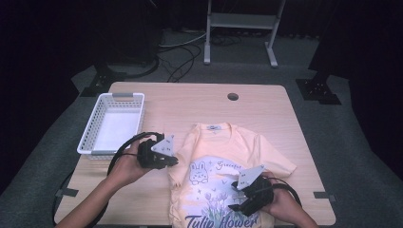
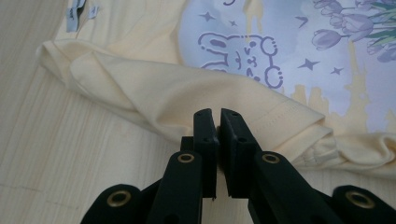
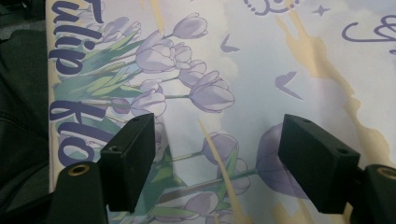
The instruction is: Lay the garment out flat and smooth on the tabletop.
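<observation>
A pale yellow t-shirt [image 1: 228, 147] with a rabbit and tulip print lies face up on the wooden table [image 1: 180, 102]. My left gripper [image 1: 174, 161] is at the shirt's left sleeve. In the left gripper view its jaws [image 2: 218, 116] are shut on the sleeve's hem, and the sleeve [image 2: 154, 88] is bunched and drawn in toward the rabbit print [image 2: 243, 51]. My right gripper [image 1: 235, 204] hovers low over the lower part of the print. It is open [image 3: 217, 144], with the purple tulips [image 3: 187, 60] showing between its jaws and nothing held.
A white slotted basket [image 1: 114, 97] stands at the table's left side, just beyond my left hand. A round cable hole [image 1: 233, 96] is near the far edge. The shirt's bottom hangs over the near table edge [image 3: 49, 140]. A metal stand [image 1: 240, 21] is on the floor behind.
</observation>
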Motion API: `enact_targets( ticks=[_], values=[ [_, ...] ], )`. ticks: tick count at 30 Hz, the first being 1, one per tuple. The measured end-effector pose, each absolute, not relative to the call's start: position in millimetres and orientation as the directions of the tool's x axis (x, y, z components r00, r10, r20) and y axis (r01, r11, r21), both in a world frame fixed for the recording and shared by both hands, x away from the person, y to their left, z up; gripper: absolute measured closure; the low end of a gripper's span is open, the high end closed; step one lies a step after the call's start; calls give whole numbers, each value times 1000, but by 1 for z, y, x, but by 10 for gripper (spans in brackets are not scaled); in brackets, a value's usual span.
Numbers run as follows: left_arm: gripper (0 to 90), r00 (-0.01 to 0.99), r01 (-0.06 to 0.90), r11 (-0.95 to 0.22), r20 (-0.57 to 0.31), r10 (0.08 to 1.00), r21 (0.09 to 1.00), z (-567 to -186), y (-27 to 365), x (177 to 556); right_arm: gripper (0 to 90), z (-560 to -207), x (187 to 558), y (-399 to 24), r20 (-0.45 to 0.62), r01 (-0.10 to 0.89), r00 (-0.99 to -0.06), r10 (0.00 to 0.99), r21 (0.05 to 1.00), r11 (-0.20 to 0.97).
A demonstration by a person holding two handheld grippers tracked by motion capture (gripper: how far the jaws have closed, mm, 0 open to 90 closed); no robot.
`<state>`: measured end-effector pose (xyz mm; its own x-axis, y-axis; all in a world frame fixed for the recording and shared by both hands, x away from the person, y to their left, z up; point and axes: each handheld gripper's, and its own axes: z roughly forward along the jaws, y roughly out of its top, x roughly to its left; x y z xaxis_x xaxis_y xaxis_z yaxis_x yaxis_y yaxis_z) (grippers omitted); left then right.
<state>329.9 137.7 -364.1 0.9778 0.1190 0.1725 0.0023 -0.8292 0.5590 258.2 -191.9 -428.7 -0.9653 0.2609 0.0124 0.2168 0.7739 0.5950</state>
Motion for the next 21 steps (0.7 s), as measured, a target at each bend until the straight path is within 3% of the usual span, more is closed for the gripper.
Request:
enact_targets(
  ticks=[21],
  values=[
    [832, 950, 96, -850, 207, 234, 517, -361, 187, 336, 269, -427, 259, -189, 14, 220, -966, 259, 575, 788]
  ],
)
